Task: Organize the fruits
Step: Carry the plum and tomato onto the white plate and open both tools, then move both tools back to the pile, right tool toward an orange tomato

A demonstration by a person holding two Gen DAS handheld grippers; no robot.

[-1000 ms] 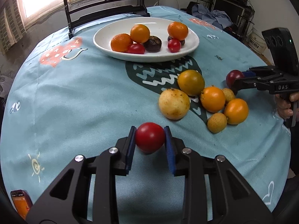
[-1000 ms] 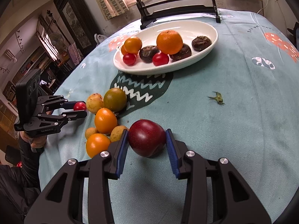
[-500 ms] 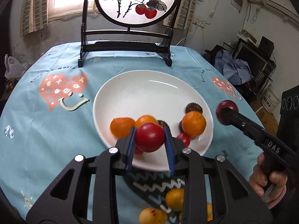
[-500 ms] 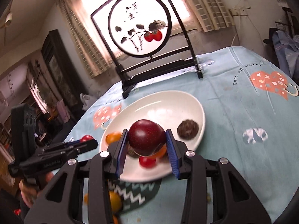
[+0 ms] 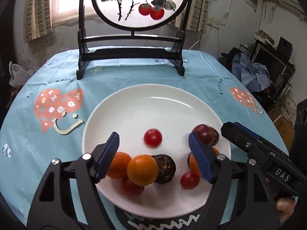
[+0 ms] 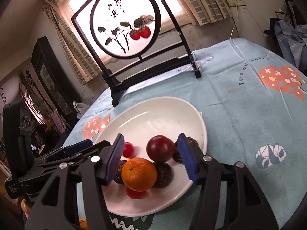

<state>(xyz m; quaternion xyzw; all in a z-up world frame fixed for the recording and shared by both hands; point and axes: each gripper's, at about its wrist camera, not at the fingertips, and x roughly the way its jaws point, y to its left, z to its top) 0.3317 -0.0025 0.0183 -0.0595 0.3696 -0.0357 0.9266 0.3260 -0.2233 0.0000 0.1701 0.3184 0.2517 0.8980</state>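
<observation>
Fruits (image 5: 142,169) — red, orange, dark — cluster on white plate (image 5: 153,99).

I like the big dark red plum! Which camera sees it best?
The right wrist view. There the plum sits whole and unhidden on the white plate, between the open pads of the right gripper. In the left wrist view, a blue pad hides part of the plum.

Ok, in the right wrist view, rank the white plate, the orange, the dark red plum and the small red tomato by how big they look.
1. white plate
2. orange
3. dark red plum, close to the orange; the orange lies nearer the camera, so true order is unsure
4. small red tomato
</observation>
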